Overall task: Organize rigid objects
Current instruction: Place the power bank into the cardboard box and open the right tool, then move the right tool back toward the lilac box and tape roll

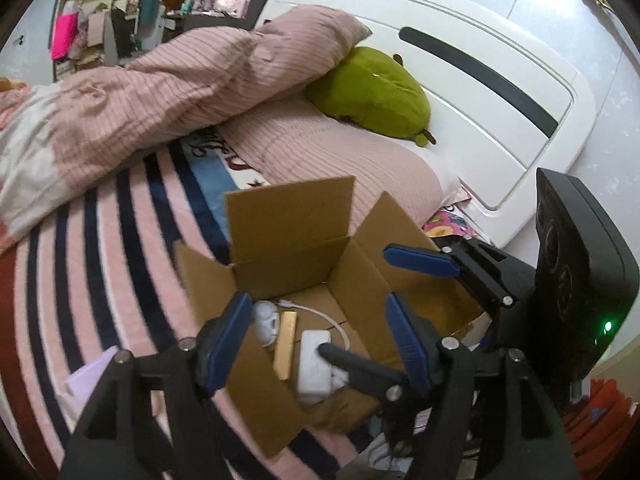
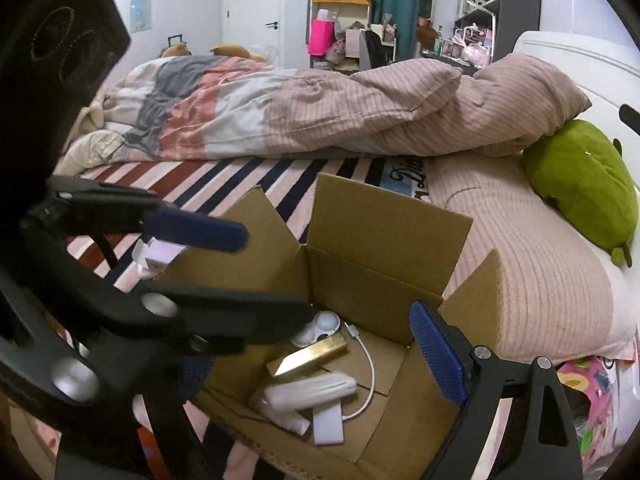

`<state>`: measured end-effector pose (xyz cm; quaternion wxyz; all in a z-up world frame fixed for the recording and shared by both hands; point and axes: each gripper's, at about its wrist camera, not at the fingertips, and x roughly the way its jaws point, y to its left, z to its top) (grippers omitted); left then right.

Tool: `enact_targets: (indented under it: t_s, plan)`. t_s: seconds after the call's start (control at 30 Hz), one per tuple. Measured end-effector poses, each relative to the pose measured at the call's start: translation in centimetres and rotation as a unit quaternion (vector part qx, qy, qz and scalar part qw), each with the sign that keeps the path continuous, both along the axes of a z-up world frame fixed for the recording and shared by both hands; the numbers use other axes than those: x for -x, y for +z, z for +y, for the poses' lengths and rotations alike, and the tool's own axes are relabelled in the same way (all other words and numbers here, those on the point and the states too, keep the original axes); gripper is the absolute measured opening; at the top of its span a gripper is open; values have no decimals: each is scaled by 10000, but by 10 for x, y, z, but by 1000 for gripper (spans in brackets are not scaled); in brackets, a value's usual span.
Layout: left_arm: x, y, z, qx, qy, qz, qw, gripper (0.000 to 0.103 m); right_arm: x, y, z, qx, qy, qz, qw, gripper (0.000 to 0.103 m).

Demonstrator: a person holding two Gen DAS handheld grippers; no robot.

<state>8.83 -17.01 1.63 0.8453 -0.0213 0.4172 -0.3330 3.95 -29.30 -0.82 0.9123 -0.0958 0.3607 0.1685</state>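
Left tool [image 1: 316, 344] parted over open box [image 1: 340, 264], nothing gripped between blue pads. Right tool [image 2: 340, 340] wide apart above same box, also empty. Inside box: gold bar [image 2: 310, 354], white case [image 2: 310, 394], white cable [image 2: 370, 364], round white holder [image 1: 266, 318]. Box on striped bed [image 1: 100, 260], beside pink pillow [image 2: 540, 280]; green plush [image 1: 372, 92] at headboard [image 1: 460, 40].

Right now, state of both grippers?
Left gripper: open, holding nothing, above the cardboard box.
Right gripper: open, empty, over the same box.
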Motion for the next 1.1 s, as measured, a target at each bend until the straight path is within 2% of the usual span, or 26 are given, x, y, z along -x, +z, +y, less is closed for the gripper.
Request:
enact_targets:
  t_s: [0.17,0.37,0.5,0.63,0.73,0.87,1.0,1.1]
  plan:
    - [13,11,29,-89,221,-234,9994,66,7,5,9,-16,44,-35,10000,88]
    - [36,21,95,-202,795,-549,9951,66,21,18,37,-113,311,-234,9992,88]
    - [51,18,143,-359,1233,-722,9891,71,32,26,73,-390,857,-359,9949,88]
    - [62,-1,194,-387,1715,-658,9822,74,38,24,121,-413,1504,-401,9869,88]
    - [65,-22,223,-435,1969,-504,9782,74,39,9,158,-427,1970,-193,9793,88]
    - [67,-58,252,-410,2186,-194,9748,74,35,-24,195,-282,2286,130,9730,88]
    - [73,-95,272,-207,2322,137,9724,74,19,-69,208,-166,1969,586,9785,88]
    - [75,-115,277,-286,2398,340,9698,74,-2,-104,207,68,1565,799,9844,88]
